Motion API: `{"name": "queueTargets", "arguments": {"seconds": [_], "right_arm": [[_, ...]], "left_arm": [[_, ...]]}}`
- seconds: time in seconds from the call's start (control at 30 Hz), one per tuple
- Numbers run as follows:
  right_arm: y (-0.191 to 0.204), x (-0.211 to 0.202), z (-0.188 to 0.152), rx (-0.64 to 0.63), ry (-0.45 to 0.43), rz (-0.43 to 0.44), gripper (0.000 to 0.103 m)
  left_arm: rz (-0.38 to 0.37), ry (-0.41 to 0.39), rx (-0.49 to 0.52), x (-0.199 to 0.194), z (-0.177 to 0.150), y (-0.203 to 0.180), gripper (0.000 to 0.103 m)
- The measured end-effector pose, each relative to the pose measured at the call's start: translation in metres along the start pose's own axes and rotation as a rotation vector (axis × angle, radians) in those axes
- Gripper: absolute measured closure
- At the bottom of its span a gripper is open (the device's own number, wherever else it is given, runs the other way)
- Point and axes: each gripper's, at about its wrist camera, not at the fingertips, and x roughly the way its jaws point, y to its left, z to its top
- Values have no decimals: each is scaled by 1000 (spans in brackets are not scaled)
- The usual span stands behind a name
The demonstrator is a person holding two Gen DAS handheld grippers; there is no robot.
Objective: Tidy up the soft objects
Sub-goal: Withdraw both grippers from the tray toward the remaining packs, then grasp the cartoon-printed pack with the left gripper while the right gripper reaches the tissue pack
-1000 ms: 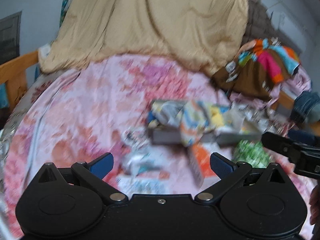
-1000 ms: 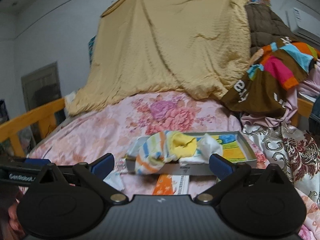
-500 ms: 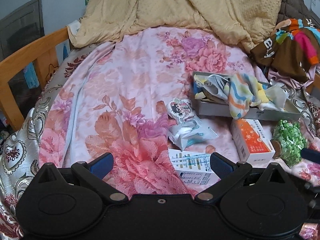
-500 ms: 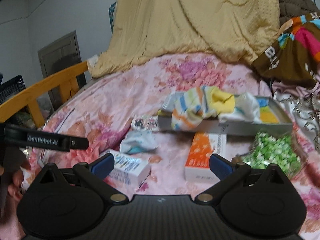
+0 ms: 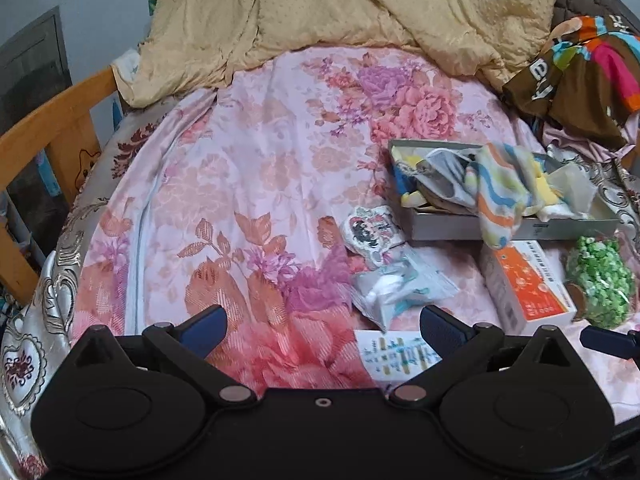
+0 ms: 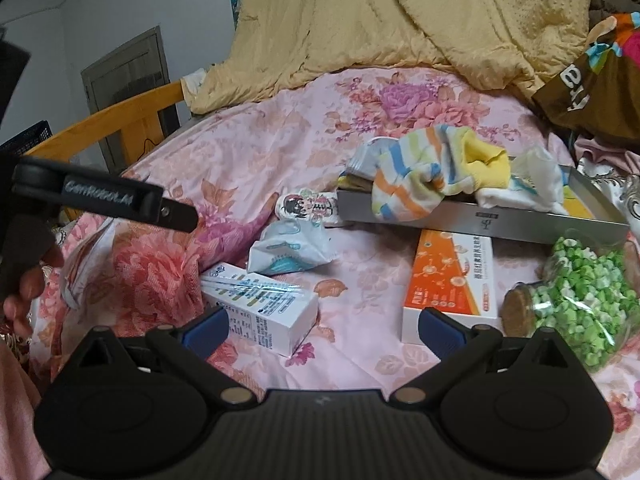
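Note:
A grey box lid (image 5: 460, 228) (image 6: 480, 216) lies on the floral bedspread and holds a striped sock (image 5: 500, 196) (image 6: 412, 176), a yellow sock (image 6: 484, 160) and white cloth (image 6: 540, 184). In front of it lie a small cartoon-print pouch (image 5: 372, 232) (image 6: 306, 204) and a crumpled white-and-teal packet (image 5: 396, 292) (image 6: 288, 252). My left gripper (image 5: 322, 326) hovers open over the bedspread, left of these. Over the near boxes my right gripper (image 6: 324, 328) is open too, holding nothing.
An orange-and-white box (image 5: 528, 284) (image 6: 452, 280), a white carton (image 5: 400, 356) (image 6: 264, 304) and a bag of green pieces (image 5: 600, 280) (image 6: 584, 296) lie near. A tan blanket (image 5: 360, 12), a brown multicoloured garment (image 5: 580, 76) and a wooden bed rail (image 5: 48, 148) border the bed.
Both cameras have tilted down and drawn closer to the bed, so the boxes, packet and green bag now show in front of the lid. Both grippers stayed open.

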Motion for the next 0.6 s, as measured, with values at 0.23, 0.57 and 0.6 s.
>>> {"name": "queueTargets", "arguments": {"seconds": [0.23, 0.57, 0.6], "right_arm": [[7, 21, 3, -38, 9, 0, 0], [20, 55, 11, -115, -8, -15, 0], [20, 57, 12, -117, -10, -15, 0]], "left_arm": [[-5, 37, -55, 22, 6, 9, 1], [-76, -50, -77, 53, 24, 20, 1], [-84, -58, -80, 58, 25, 22, 1]]}}
